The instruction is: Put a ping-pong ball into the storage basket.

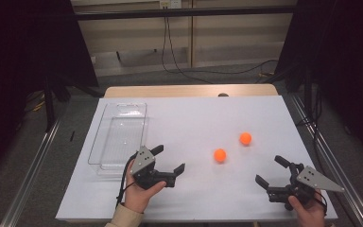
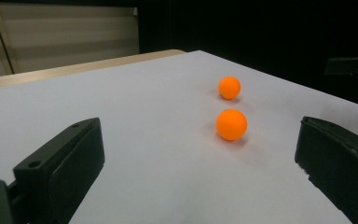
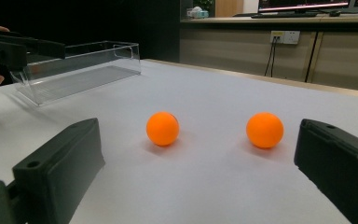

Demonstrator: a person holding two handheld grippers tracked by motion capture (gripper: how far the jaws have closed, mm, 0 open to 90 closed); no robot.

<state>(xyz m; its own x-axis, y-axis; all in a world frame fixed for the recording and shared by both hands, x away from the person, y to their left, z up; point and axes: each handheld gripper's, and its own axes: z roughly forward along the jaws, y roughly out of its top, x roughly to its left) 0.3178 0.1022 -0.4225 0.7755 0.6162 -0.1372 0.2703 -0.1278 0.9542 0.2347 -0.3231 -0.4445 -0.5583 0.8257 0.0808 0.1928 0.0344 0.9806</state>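
Two smooth, matte orange balls sit on a white sheet-covered table point(image 1: 194, 118), well apart from each other and touching nothing. In the high view the nearer ball point(image 1: 220, 155) lies approx. mid-table, betw. the two grippers; the farther ball point(image 1: 245, 138) rests up and to its right.

Left gripper point(image 1: 170, 161), black w/ a grey three-cornered plate, is held in the person's left hand point(image 1: 142, 191) just beside a clear plastic tray point(image 1: 118, 137), jaws spread wide, gripping nothing. Right gripper point(image 1: 270, 170), same build, is held low at the table's right front, jaws likewise apart and empty. Both point toward the balls; neither touches one.

The tray is rectangular, transparent, thin-walled w/ rounded corners, lying along the table's left side.

Left gripper view: blocky black jaws w/ flat inner pads frame the nearer ball point(image 2: 231, 124), the farther ball point(image 2: 229, 87) lined up behind it; faint shadows under each. Right gripper's dark tip shows at far right edge.

Right gripper view: the two balls point(image 3: 163, 128) point(image 3: 265, 130) sit side by side betw. the jaws; a faint seam is visible on the left one. Behind them, the tray point(image 3: 79, 70) shows its glossy walls, and the left gripper point(image 3: 18, 49) reaches in at upper left. A wooden table edge and wall sockets w/ cables appear in the background.
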